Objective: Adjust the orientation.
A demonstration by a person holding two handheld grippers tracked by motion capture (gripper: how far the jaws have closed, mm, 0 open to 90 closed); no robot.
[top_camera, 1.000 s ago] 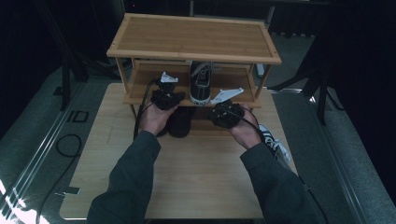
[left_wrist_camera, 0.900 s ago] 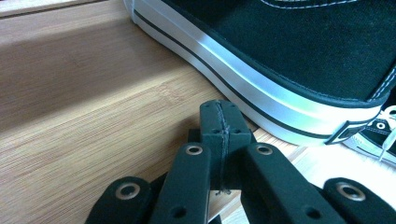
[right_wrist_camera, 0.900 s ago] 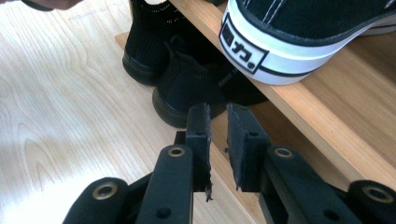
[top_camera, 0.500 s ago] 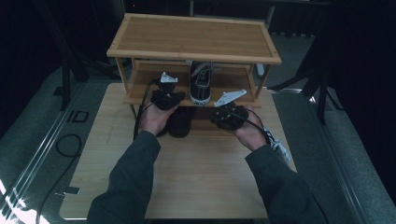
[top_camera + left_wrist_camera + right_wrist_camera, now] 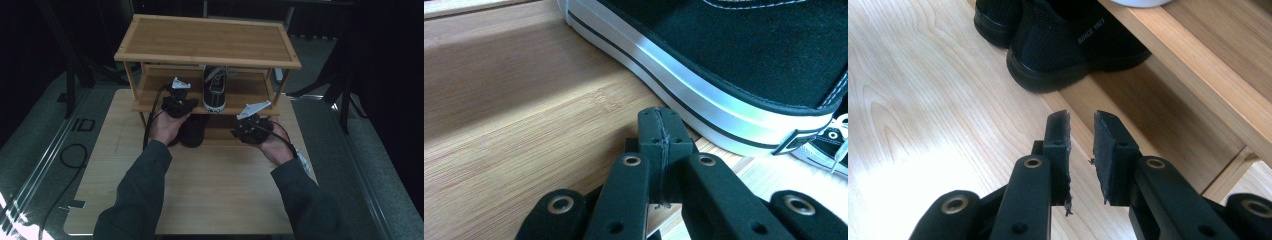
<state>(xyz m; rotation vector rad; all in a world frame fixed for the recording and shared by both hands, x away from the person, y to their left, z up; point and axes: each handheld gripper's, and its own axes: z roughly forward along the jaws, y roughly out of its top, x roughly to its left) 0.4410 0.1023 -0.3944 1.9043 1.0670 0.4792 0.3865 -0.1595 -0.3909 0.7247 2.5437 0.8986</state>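
A black sneaker with a white sole (image 5: pixel 215 91) stands on the middle shelf of a bamboo shoe rack (image 5: pixel 205 40). My left gripper (image 5: pixel 180 102) rests at that shelf's front edge, just left of the sneaker. In the left gripper view its jaws (image 5: pixel 659 125) are shut on nothing, beside the sneaker's sole (image 5: pixel 704 100). A pair of black shoes (image 5: pixel 192 131) sits under the rack on the table. My right gripper (image 5: pixel 244 131) hovers low, right of them. Seen from the right gripper view, it (image 5: pixel 1080 125) is open by a narrow gap with nothing between, aimed toward the black shoes (image 5: pixel 1068 40).
The rack stands at the far edge of a light wooden table (image 5: pixel 210 195). Its lower shelf board (image 5: pixel 1198 65) runs close past my right gripper. Another black-and-white sneaker (image 5: pixel 301 156) lies on the table by the right forearm. Dark floor and stands surround the table.
The right hand has drifted slightly nearer and lower in front of the rack. The left hand has stayed put at the middle shelf.
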